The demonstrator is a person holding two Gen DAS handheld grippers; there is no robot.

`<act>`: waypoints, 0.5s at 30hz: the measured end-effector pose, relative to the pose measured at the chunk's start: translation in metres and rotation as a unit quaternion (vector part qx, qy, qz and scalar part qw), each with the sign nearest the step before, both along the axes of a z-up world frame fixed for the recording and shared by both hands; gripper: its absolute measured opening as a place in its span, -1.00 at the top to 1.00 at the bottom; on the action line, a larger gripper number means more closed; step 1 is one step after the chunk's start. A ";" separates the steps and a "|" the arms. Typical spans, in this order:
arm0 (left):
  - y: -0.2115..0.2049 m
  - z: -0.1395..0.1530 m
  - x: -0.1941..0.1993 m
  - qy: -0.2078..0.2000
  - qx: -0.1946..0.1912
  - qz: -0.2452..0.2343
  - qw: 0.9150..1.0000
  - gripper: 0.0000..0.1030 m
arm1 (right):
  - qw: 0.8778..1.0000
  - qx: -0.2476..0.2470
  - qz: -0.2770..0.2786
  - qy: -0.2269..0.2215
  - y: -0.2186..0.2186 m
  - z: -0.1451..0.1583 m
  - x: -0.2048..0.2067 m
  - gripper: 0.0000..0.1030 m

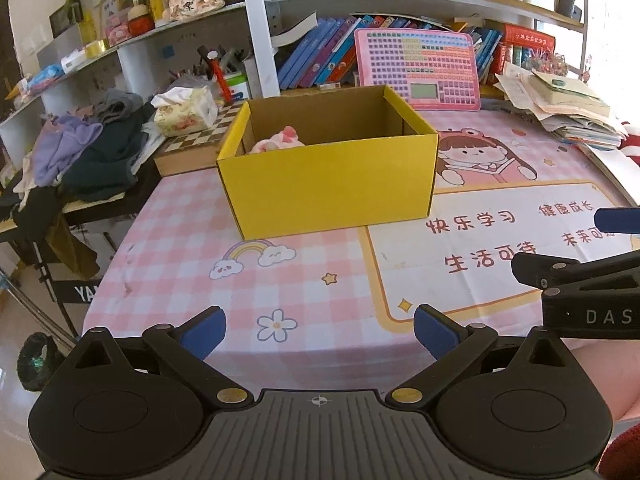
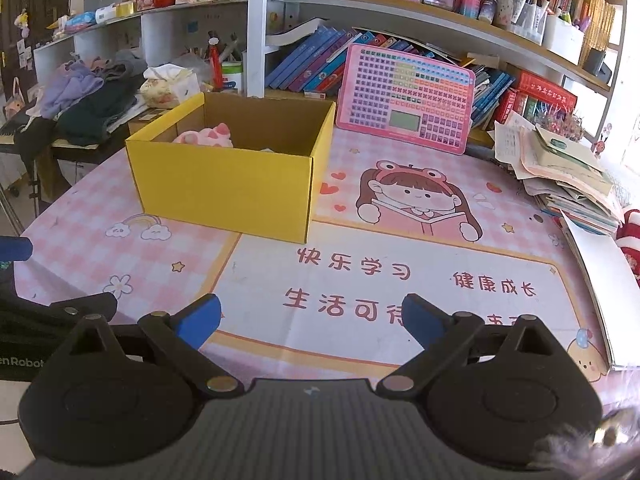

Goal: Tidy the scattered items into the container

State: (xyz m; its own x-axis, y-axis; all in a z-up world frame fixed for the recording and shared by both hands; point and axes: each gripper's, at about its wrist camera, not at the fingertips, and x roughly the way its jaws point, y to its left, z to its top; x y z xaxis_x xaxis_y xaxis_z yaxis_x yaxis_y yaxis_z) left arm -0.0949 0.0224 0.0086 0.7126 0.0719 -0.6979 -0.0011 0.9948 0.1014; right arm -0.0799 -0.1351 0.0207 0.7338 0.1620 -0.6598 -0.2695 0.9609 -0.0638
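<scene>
both hand-held grippers (image 1: 320, 330) (image 2: 311, 320) spread, empty; only right view shows red-striped cloth (image 2: 630, 236) beyond yellow box (image 2: 224, 184).

Each gripper, left gripper (image 1: 320, 334) and right gripper (image 2: 311, 320), has a black ribbed body, 2 round discs, brass-coloured pivot screws and blue-padded fingers (image 1: 204, 334). A red sleeve (image 1: 622, 454) shows.

My left hand-held gripper (image 1: 320, 332) hangs low at the near edge of the worktop (image 1: 320, 280), jaws spread wide, blue pads (image 1: 204, 334) facing each other with nothing between them. My right hand-held gripper (image 2: 312, 322) sits just beside it, level, also gaping and empty. Each shows at the edge of the other's view. A bare patch of my forearm (image 1: 608, 376) shows behind the left one.
</scene>
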 end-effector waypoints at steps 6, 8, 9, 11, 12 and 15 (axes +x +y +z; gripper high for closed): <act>0.000 -0.003 0.002 0.014 -0.003 -0.001 1.000 -0.97 | 1.000 0.000 -0.006 -0.002 -0.002 0.002 -0.003 -0.91; 0.000 -0.003 0.002 0.013 -0.003 0.000 1.000 -0.97 | 1.000 0.001 -0.008 0.000 -0.002 0.002 -0.003 -0.91; 0.000 -0.003 0.002 0.012 -0.002 0.001 1.000 -0.97 | 1.000 0.001 -0.008 0.001 -0.003 0.002 -0.003 -0.91; -0.001 -0.002 0.002 0.011 0.000 0.001 1.000 -0.97 | 1.000 0.002 -0.010 0.005 -0.004 0.002 -0.002 -0.91; -0.001 -0.002 0.001 0.010 0.000 0.001 1.000 -0.97 | 1.000 0.003 -0.010 0.007 -0.005 0.001 -0.001 -0.91; -0.001 -0.001 0.000 0.006 0.002 0.000 1.000 -0.97 | 1.000 0.005 -0.011 0.011 -0.004 0.001 -0.001 -0.91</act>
